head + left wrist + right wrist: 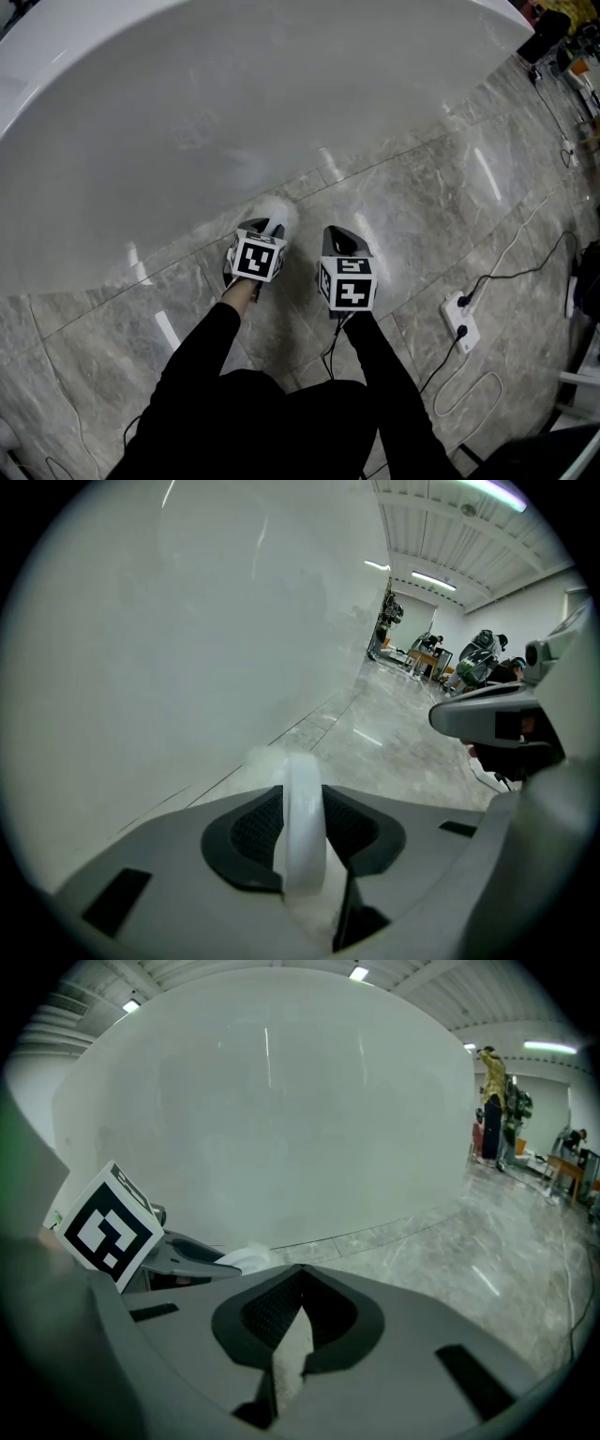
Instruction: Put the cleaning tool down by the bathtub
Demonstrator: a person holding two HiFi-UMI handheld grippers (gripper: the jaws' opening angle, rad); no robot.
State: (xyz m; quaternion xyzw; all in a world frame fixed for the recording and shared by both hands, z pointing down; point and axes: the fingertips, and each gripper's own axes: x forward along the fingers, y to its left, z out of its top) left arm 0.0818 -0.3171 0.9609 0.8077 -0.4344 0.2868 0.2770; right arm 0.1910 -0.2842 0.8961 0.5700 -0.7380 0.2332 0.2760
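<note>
The cleaning tool (273, 212) rests its fluffy white head on the marble floor (422, 216), at the foot of the bathtub (234, 112) outer wall. Its white handle (302, 836) lies between the left gripper (303, 794) jaws, which stand wide and slack around it. The right gripper (300, 1274), just beside, is closed and empty.

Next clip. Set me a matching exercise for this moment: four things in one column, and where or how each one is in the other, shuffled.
Things:
1. cleaning tool
2. right gripper
3. power strip
4. bathtub

Places or states:
A. lies on the floor at the right, with black plugs in it
B. jaw tips together, nothing between them
C. white curved wall across the top of the head view
D. white handle between the jaws of the left gripper

Pairs: 1-D, 2-B, 3-A, 4-C
</note>
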